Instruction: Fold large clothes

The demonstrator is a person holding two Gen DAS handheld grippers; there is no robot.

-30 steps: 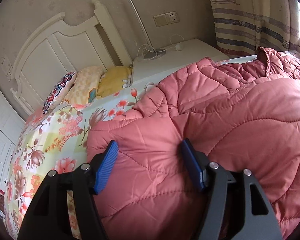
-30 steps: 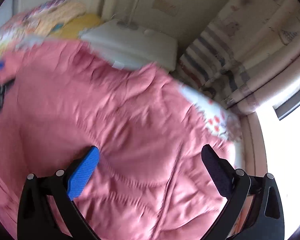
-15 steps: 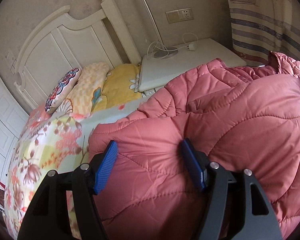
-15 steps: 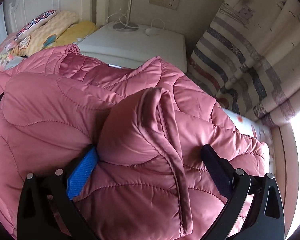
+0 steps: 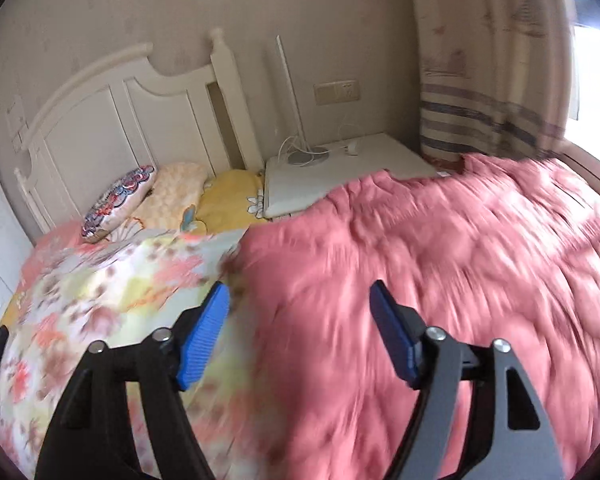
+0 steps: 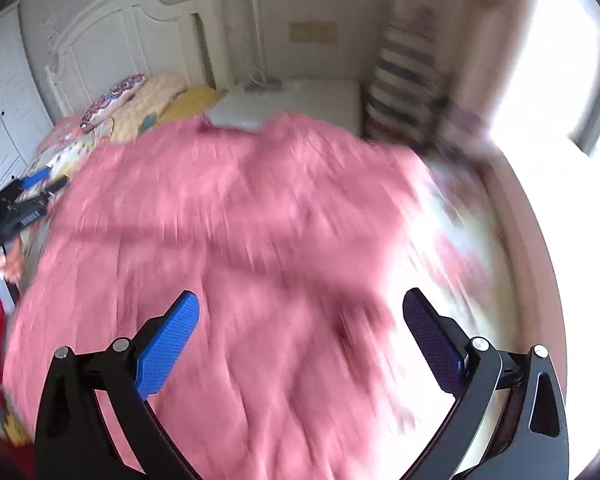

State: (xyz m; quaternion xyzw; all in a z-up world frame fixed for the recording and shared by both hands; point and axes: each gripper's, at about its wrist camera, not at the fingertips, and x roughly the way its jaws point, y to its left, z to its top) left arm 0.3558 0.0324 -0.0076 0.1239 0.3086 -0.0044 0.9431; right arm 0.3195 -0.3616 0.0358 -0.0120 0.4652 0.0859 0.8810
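Both the left gripper (image 5: 300,328) and right gripper (image 6: 300,340) have let go and now hang spread and empty above the pink quilted coat (image 5: 440,272), filling each frame's centre, suggesting one fold is laid.

Motion blur smears the pink quilted coat (image 5: 440,272) in both wrist views; stitching lines unreadable, folds and hem not traceable. Floral bedspread (image 5: 112,292) pattern also smeared. Coat runs off the bottom edge in both views. In the right wrist view the window (image 6: 548,80) is blown out to white, the bed's far edge lost in glare. Left gripper (image 6: 24,200) cut by the frame edge there, its finger spacing indistinct.
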